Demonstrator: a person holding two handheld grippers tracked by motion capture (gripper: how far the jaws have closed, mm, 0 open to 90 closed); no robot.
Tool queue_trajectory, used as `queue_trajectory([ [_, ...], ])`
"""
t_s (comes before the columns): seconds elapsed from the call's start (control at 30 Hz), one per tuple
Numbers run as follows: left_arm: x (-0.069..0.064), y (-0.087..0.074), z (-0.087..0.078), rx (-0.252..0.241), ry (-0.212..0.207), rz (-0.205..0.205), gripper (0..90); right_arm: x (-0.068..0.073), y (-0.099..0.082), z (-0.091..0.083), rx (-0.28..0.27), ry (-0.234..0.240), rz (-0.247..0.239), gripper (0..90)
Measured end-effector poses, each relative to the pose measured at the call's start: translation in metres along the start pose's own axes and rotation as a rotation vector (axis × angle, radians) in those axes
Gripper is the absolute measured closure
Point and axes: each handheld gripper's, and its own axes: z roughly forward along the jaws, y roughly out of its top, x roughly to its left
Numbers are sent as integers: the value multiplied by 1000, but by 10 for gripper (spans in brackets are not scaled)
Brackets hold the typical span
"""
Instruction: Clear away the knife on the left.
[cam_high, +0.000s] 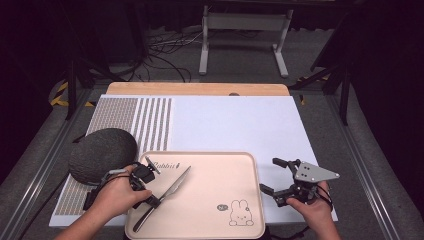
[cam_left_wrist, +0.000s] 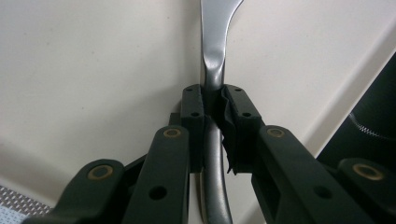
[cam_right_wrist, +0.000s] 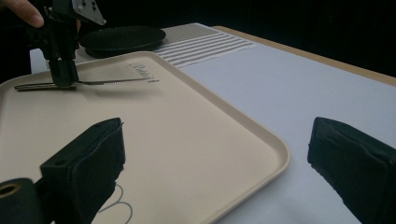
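Note:
A serrated metal knife (cam_high: 175, 184) lies slantwise over the left part of a beige tray (cam_high: 215, 175) printed with a rabbit. My left gripper (cam_high: 151, 201) is shut on the knife where handle meets blade. In the left gripper view the pads (cam_left_wrist: 194, 105) pinch the steel neck of the knife (cam_left_wrist: 214, 56). From the right gripper view the knife (cam_right_wrist: 116, 81) sits level and close to the tray (cam_right_wrist: 187, 140); I cannot tell whether it touches. My right gripper (cam_high: 270, 175) stands open beside the tray's right rim, holding nothing.
A dark, textured round dish (cam_high: 102, 155) sits upside down on the mat just left of the tray. The white mat (cam_high: 240, 125) covers the wooden table and has a striped patch (cam_high: 150, 122) at its left. A metal stand (cam_high: 245, 30) is on the floor beyond.

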Motion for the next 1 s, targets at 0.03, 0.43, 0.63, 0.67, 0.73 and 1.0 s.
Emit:
queue_trajectory([
  [0.03, 0, 0, 0, 4, 3, 4, 801, 0, 0, 0, -1, 0, 1, 51],
  [0.43, 0, 1, 4, 10, 11, 8, 799, 0, 0, 0, 1, 3, -1, 51],
  [0.63, 0, 1, 4, 11, 14, 10, 798, 0, 0, 0, 1, 3, -2, 50],
  [0.67, 0, 1, 4, 11, 14, 9, 798, 0, 0, 0, 1, 3, -2, 50],
  [0.73, 0, 1, 4, 11, 14, 19, 795, 1, 0, 0, 0, 6, -2, 50],
  [1.0, -6, 0, 0, -23, 63, 78, 536, 1, 0, 1, 1, 11, -2, 48],
])
